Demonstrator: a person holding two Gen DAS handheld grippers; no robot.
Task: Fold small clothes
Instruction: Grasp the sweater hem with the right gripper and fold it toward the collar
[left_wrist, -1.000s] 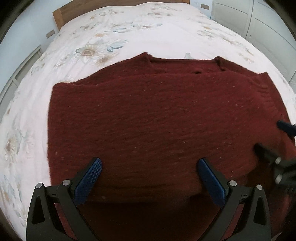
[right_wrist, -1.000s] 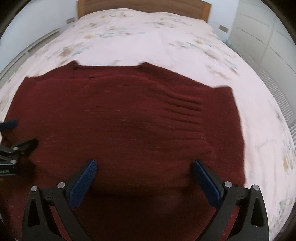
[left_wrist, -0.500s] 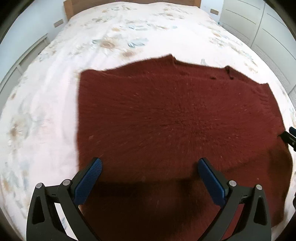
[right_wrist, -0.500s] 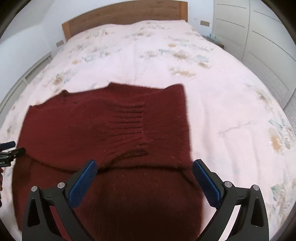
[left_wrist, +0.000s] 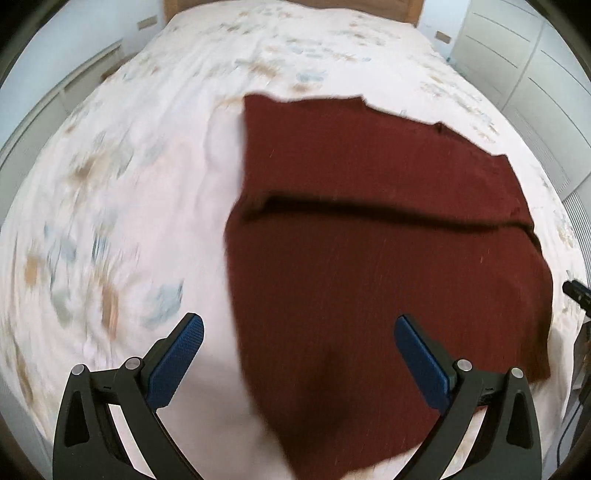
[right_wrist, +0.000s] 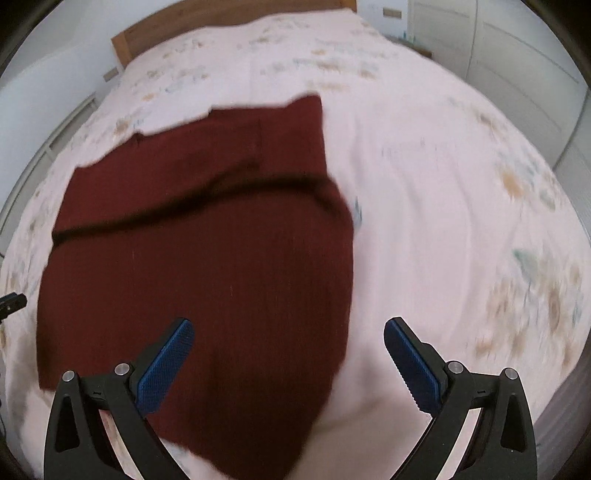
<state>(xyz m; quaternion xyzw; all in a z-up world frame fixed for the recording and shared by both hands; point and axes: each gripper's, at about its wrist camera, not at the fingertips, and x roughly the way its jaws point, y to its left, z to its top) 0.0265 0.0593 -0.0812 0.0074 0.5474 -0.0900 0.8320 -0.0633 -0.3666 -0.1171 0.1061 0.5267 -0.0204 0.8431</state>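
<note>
- My left gripper (left_wrist: 299, 354) and right gripper (right_wrist: 288, 350) both hang spread apart, gripping nothing.
- The maroon sweater (left_wrist: 388, 266) lies on the bed (left_wrist: 129, 203), its fold crease running nine to three.
- It sits at one o'clock from my left jaws and eleven from my right, about equally near.

Left gripper (left_wrist: 298, 347) spread wide with nothing between its blue pads, right gripper (right_wrist: 288, 349) likewise spread wide and empty, both held level side by side near the bed's foot edge, pointing toward the headboard
</note>
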